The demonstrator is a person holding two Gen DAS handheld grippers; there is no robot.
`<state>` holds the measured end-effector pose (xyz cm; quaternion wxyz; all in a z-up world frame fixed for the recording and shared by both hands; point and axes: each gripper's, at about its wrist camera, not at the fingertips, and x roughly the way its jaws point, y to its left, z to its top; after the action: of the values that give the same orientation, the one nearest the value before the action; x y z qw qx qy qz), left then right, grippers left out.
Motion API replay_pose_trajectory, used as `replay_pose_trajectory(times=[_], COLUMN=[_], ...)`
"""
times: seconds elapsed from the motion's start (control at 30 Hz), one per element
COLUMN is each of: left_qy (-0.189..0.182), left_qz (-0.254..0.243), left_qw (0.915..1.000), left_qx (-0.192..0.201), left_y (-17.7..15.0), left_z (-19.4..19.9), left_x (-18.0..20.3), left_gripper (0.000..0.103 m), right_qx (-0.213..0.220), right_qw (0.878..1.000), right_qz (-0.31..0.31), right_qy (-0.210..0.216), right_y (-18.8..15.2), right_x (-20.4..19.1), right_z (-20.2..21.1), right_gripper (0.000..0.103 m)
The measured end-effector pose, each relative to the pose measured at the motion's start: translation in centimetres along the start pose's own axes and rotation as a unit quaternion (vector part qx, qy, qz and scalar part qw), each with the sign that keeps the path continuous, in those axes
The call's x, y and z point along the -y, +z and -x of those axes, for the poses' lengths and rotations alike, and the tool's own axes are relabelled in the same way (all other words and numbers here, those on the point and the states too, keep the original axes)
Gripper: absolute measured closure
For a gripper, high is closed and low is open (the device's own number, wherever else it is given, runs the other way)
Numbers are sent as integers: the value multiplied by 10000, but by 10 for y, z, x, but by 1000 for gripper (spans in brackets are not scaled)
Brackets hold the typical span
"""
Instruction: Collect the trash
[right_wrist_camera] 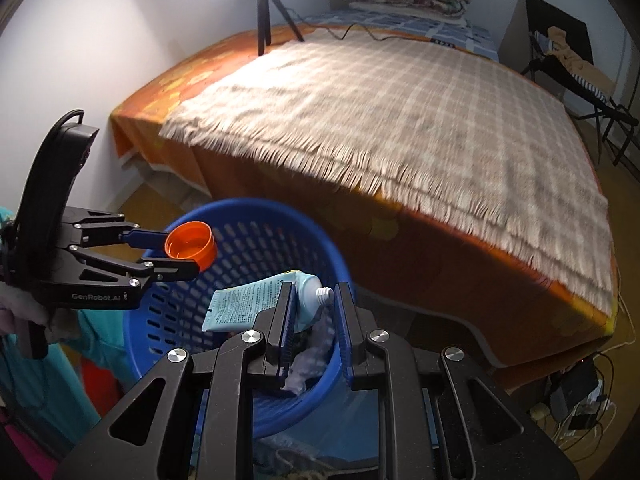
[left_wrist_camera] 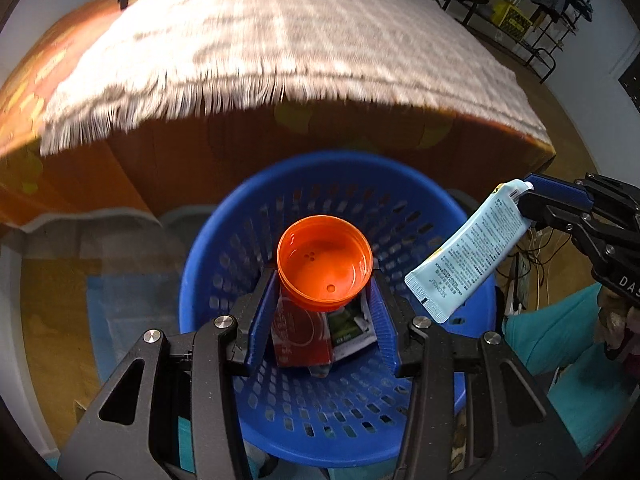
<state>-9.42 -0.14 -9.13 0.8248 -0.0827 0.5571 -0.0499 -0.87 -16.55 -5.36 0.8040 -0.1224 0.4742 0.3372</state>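
My left gripper [left_wrist_camera: 325, 280] is shut on an orange plastic cap [left_wrist_camera: 324, 266], held mouth up over the blue perforated basket [left_wrist_camera: 400, 432]. The same cap [right_wrist_camera: 191, 245] shows at the left of the right wrist view, above the basket rim [right_wrist_camera: 240, 206]. My right gripper [right_wrist_camera: 313, 298] is shut on the neck of a light blue tube [right_wrist_camera: 248, 306] with a white threaded nozzle, its flat end hanging left over the basket. In the left wrist view the tube [left_wrist_camera: 468, 254] hangs over the basket's right rim. A red packet [left_wrist_camera: 300, 336] and a green wrapper [left_wrist_camera: 352, 330] lie in the basket.
A bed with an orange sheet [right_wrist_camera: 440, 248] and a fringed checked blanket [right_wrist_camera: 400, 120] stands just behind the basket. A lamp tripod [right_wrist_camera: 264, 12] stands on the bed's far side. Cables and a power strip [right_wrist_camera: 580, 400] lie on the floor at right. Teal clothing [left_wrist_camera: 568, 344] is beside the basket.
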Motion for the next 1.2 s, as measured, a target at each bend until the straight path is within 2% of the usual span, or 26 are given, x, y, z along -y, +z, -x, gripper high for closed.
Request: replay_pose_trajectory(times=[0.4, 0.53, 0.6, 0.7, 0.73, 0.8, 1.03, 1.2], left_qy=[31, 77, 110, 154, 168, 199, 263, 315], left_qz=[140, 151, 164, 193, 204, 233, 237, 216], left_qw=[9994, 9991, 9991, 9992, 9991, 9990, 9990, 9988], left_qx=[-314, -394, -369, -329, -324, -319, -282, -321], left_y=[-11, -14, -15, -13, -13, -12, -6, -3], left_z=[-14, -18, -18, -17, -17, -17, -14, -16], left_x=[-1, -1, -2, -1, 0, -2, -2, 0], left_gripper=[57, 52, 42, 41, 41, 34, 33, 32], right_qx=[-457, -536, -533, -565, -581, -588, -655, -683], right_qw=[9988, 9984, 9984, 9982, 9981, 9979, 9971, 9963], right_qz=[36, -44, -59, -113, -142, -200, -373, -526], right_qy=[148, 191, 201, 184, 175, 164, 63, 9], right_y=[-14, -17, -17, -16, -16, -16, -14, -13], right_x=[-9, -9, -9, -8, -7, -5, 3, 10], right_z=[-27, -32, -32, -33, -33, -34, -33, -33], right_gripper=[84, 59, 58, 57, 52, 44, 38, 37])
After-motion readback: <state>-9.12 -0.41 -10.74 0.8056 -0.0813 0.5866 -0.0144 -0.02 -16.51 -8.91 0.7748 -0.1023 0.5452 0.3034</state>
